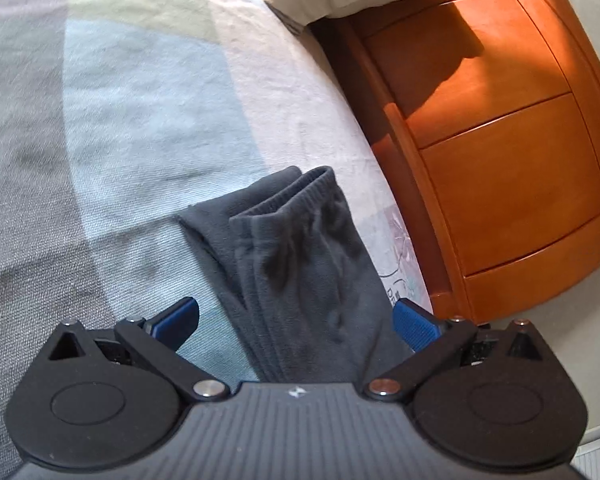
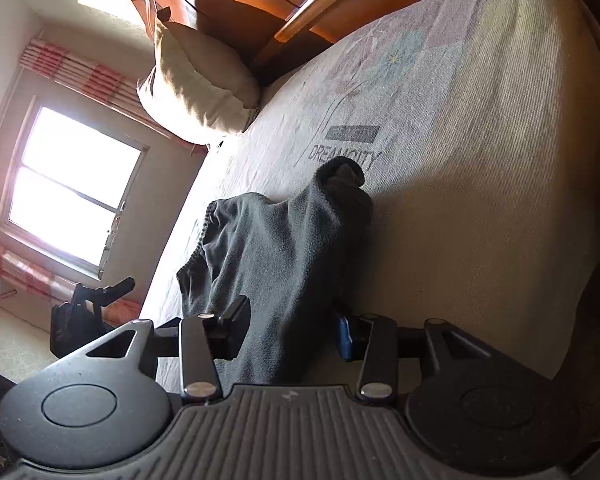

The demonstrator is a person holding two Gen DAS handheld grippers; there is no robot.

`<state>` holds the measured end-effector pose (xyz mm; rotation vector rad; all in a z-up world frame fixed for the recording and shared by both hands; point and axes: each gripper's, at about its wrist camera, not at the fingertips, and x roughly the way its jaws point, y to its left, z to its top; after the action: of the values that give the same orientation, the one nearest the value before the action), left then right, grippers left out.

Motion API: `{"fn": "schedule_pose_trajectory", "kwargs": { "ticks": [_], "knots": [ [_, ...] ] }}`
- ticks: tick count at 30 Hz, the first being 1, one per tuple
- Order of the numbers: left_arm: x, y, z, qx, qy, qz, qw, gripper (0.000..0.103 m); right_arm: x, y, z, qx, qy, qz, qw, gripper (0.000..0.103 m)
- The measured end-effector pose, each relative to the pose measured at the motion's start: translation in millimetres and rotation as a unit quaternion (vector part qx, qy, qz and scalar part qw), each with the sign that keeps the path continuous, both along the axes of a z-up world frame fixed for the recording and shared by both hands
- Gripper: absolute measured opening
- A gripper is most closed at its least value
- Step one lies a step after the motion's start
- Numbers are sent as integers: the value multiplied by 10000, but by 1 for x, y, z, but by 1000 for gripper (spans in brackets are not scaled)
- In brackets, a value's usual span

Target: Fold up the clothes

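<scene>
black ribbed claw (image 1: 296, 320), blue pads (image 1: 414, 326), silver screws

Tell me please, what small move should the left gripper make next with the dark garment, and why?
Probably close the left gripper on the dark grey garment. Its jaws stand open on either side of the cloth, which lies bunched on the bed sheet; the blue pads seem not to press it yet, so a fold cannot start.

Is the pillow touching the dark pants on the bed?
Apart. The right wrist view shows bare sheet between the pillow and the dark pants.
</scene>
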<state>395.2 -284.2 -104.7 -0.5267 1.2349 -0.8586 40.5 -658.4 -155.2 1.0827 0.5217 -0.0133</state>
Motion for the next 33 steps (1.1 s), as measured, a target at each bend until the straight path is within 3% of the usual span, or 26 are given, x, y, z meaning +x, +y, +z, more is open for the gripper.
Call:
{"fn": "schedule_pose_trajectory", "kwargs": {
  "ticks": [4,10,15,19,23,24,26,28,29,33],
  "knots": [
    [16,-11,-22,-150,186,188,9995,102,1,3,0,23,-29,14,10000,48],
    [38,-35,-30,-438,10,259,9987,102,3,3,-2,51,-80,35,9999,48],
    [18,-35,-32,-638,41,80,9979,102,-1,4,-4,74,-124,35,9999,48],
    [3,-32,-33,-741,-296,-70,9968,102,0,3,-7,145,-184,24,9997,48],
    [13,-39,-33,-709,-360,352,9962,100,8,3,-9,184,-236,-30,9995,45],
    [12,-40,-32,-639,-425,461,9960,97,11,4,-9,155,-224,-50,9996,44],
    [6,-44,-29,-401,-617,542,9958,86,12,4,-10,106,-124,-110,9998,28],
    [2,-44,-28,-97,-670,577,9960,46,10,3,-14,205,-91,-187,9996,20],
    [2,-43,-28,46,-662,599,9960,36,10,2,-15,266,-78,-225,9994,16],
    [13,-49,-15,306,-685,400,9964,29,12,5,-8,257,51,-315,9992,13]
  ]
}}
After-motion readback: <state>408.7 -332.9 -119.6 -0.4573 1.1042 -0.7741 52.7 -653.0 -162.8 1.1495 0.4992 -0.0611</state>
